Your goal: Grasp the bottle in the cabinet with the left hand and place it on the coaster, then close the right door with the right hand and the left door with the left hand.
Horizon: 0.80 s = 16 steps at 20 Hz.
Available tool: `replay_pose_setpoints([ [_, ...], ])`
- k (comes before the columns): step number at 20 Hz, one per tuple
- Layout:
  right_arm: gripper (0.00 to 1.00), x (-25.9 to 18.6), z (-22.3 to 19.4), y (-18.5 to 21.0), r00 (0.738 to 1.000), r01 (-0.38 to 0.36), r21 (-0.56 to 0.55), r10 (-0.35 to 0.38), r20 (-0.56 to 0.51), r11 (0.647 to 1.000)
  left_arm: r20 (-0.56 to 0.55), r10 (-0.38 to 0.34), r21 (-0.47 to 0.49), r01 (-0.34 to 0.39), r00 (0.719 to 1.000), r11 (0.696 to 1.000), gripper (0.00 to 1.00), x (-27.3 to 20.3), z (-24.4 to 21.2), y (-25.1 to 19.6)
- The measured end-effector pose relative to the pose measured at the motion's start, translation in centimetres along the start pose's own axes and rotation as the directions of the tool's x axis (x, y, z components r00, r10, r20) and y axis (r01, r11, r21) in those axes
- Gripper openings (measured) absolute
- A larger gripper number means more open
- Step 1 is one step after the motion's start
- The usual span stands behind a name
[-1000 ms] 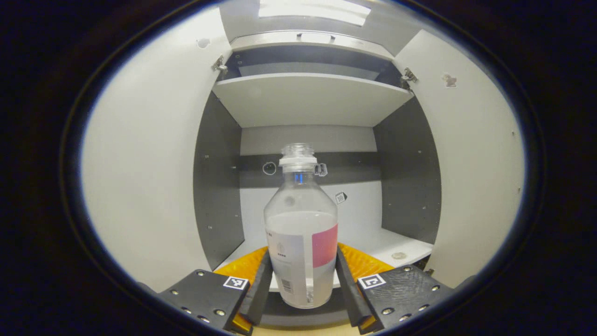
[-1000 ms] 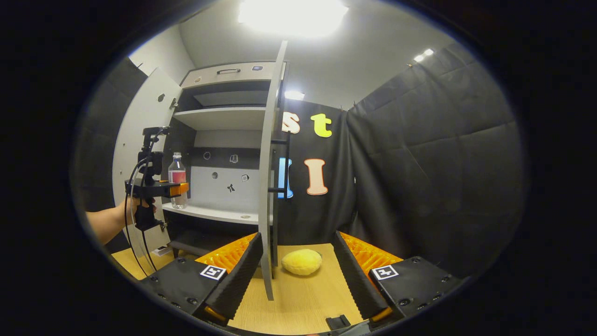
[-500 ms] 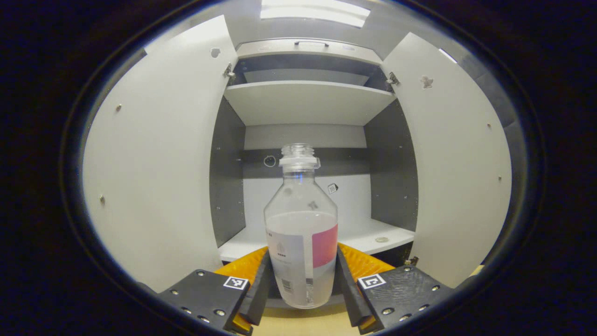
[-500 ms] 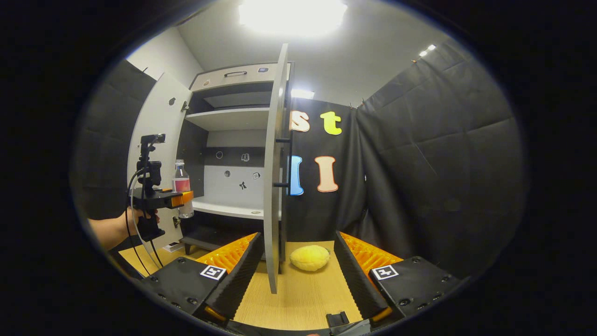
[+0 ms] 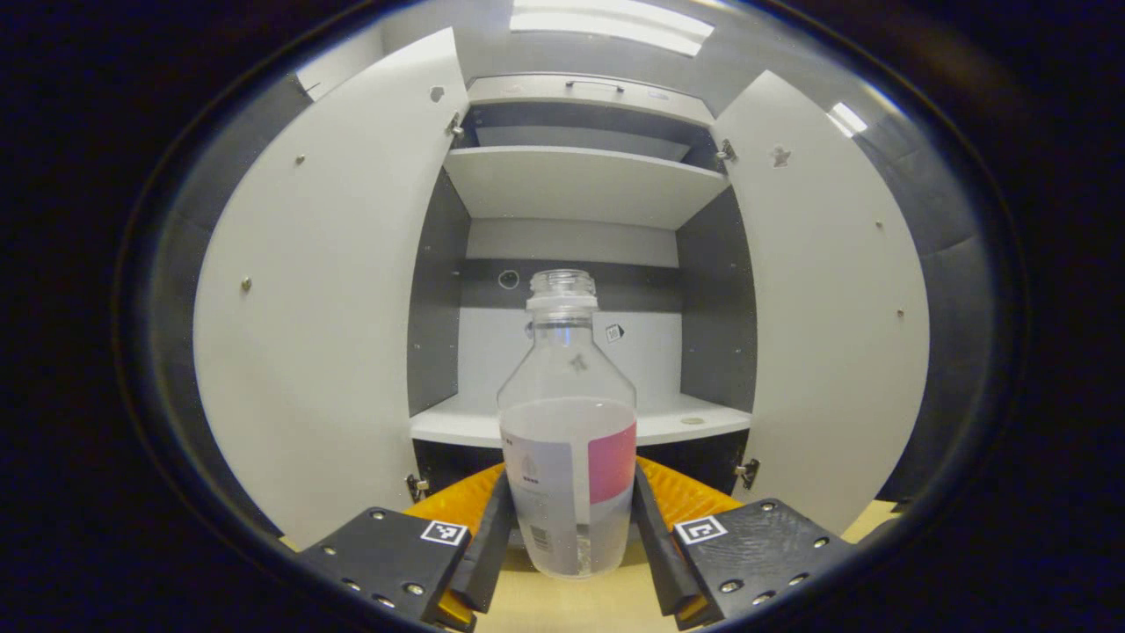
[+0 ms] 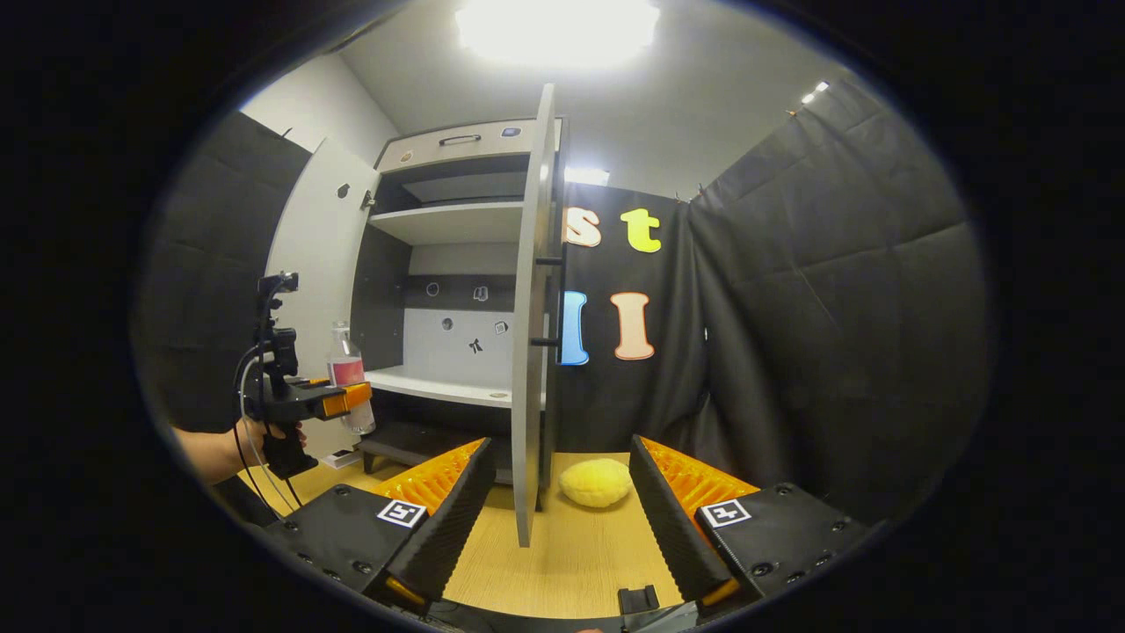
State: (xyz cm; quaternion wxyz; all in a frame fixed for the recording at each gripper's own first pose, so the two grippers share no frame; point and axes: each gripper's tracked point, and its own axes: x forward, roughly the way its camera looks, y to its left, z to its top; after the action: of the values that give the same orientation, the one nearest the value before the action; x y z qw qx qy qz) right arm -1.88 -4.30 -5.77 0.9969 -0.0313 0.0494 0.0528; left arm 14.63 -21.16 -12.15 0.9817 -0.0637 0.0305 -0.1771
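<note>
Two fingers of the left gripper point(image 5: 569, 536) are pressing on the bottle point(image 5: 569, 440) from both sides in the left gripper view, holding it upright in front of the cabinet point(image 5: 580, 189), above the tabletop point(image 5: 580, 607). Both doors are standing open. In the right gripper view, the right gripper point(image 6: 554, 514) is hanging wide open around the right door point(image 6: 530, 352) edge, near a yellow pad point(image 6: 596, 482); a hand point(image 6: 264, 435) is carrying the bottle point(image 6: 348, 374) outside the cabinet.
</note>
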Motion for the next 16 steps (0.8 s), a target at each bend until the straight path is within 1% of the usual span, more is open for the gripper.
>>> replay_pose_setpoints([
  [3, 0.98, 0.4, -0.5, 0.7, 1.000, -0.020, 0.004, 0.020, 0.001, 1.000, 0.009, 0.013, 0.032, -0.013, 1.000, 0.999, 0.70, -1.8, -1.6, 0.1],
  [6, 0.98, 0.8, -1.0, 1.5, 0.999, -0.043, 0.027, 0.044, -0.006, 0.999, -0.029, -0.008, 0.045, 0.010, 1.000, 0.999, 0.70, -3.5, -4.2, -0.5],
  [9, 0.97, 0.8, -1.3, 2.1, 0.998, -0.058, 0.025, 0.058, -0.014, 0.998, -0.034, -0.029, 0.030, 0.030, 0.999, 0.999, 0.70, -4.5, -5.4, -1.0],
  [12, 0.98, 0.8, -1.6, 2.4, 0.998, -0.065, 0.023, 0.065, -0.017, 0.998, -0.063, -0.045, 0.007, 0.046, 0.997, 0.999, 0.70, -5.5, -7.7, -1.7],
  [16, 0.98, 0.8, -2.3, 2.9, 0.997, -0.074, 0.024, 0.075, -0.034, 0.997, -0.105, -0.042, -0.021, 0.040, 0.994, 0.999, 0.70, -6.9, -10.7, -1.6],
])
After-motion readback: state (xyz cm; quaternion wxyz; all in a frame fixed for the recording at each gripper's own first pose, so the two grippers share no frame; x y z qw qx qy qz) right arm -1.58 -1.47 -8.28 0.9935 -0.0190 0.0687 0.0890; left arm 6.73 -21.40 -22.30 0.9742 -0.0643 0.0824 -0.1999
